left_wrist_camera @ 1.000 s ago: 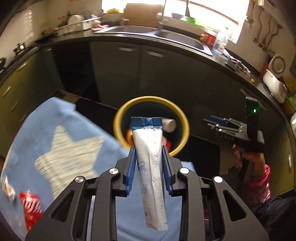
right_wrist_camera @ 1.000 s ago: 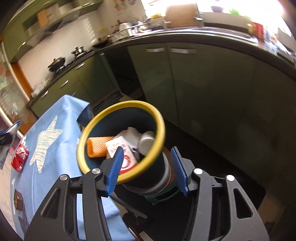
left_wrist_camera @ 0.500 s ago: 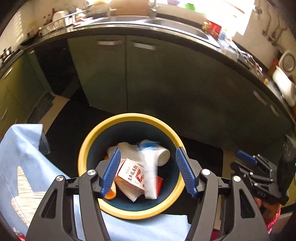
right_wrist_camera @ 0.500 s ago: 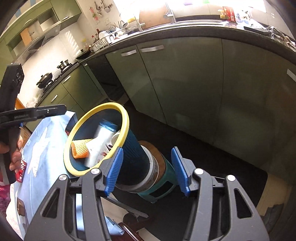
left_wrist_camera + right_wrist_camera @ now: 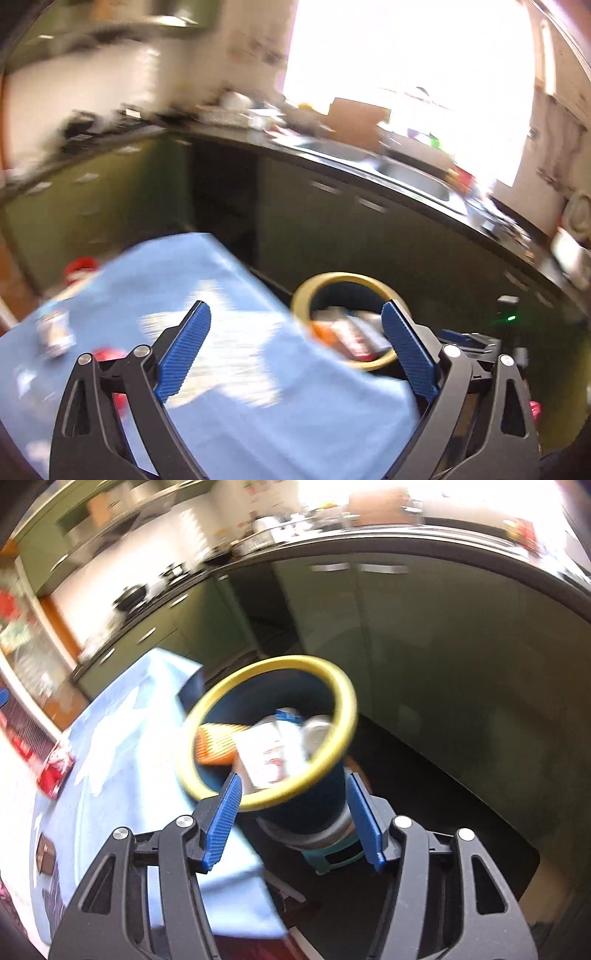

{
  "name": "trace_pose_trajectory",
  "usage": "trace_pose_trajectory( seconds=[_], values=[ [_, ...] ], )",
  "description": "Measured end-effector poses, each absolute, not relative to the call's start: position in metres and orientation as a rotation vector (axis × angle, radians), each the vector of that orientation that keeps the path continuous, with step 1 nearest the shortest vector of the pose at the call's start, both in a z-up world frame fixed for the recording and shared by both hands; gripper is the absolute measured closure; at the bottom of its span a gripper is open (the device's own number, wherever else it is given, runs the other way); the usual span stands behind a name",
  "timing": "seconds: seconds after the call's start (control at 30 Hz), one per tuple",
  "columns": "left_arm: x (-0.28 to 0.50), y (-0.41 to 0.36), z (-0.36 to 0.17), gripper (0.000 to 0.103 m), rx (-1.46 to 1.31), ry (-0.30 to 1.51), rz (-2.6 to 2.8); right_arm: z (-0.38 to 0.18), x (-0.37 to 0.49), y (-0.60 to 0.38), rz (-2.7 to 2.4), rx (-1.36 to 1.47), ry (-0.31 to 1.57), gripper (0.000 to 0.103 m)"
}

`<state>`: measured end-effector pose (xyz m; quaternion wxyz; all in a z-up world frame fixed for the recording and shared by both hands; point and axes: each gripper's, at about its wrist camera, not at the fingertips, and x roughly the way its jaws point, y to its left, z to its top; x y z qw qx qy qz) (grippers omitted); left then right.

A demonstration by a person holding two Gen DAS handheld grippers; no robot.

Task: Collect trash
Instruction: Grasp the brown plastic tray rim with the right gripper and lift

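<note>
A dark blue trash bin with a yellow rim (image 5: 347,280) (image 5: 332,679) stands beside the blue-clothed table (image 5: 258,406) (image 5: 122,760). It holds an orange net, a white carton and a white tube wrapper (image 5: 291,727). My left gripper (image 5: 295,325) is open and empty over the table, left of the bin. My right gripper (image 5: 293,792) is open and empty, just in front of the bin. A red wrapper (image 5: 55,771) and a small packet (image 5: 55,332) lie on the cloth. Both views are blurred.
Green kitchen cabinets (image 5: 424,635) and a dark counter with a sink (image 5: 417,177) run behind the bin. The bin rests on a green stool (image 5: 332,860) over a dark floor mat. A small brown box (image 5: 46,853) lies on the cloth's near left.
My left gripper opened and dropped the white tube wrapper into the bin, then swung back left over the table. My right gripper stayed open near the bin, shifting slightly.
</note>
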<state>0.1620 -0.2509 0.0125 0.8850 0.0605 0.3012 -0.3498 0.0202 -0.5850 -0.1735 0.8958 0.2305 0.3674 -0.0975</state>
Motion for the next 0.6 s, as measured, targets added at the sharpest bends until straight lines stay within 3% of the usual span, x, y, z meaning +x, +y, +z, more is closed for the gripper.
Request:
trace_pose_trajectory(
  seconds=[0.33, 0.6],
  values=[
    [0.149, -0.035, -0.036, 0.005, 0.015, 0.625, -0.255, -0.135, 0.084, -0.444, 0.18, 0.286, 0.802, 0.043],
    [0.17, 0.048, -0.082, 0.005, -0.082, 0.635, -0.113, -0.113, 0.108, -0.302, 0.609, 0.095, 0.821, 0.036]
  ],
)
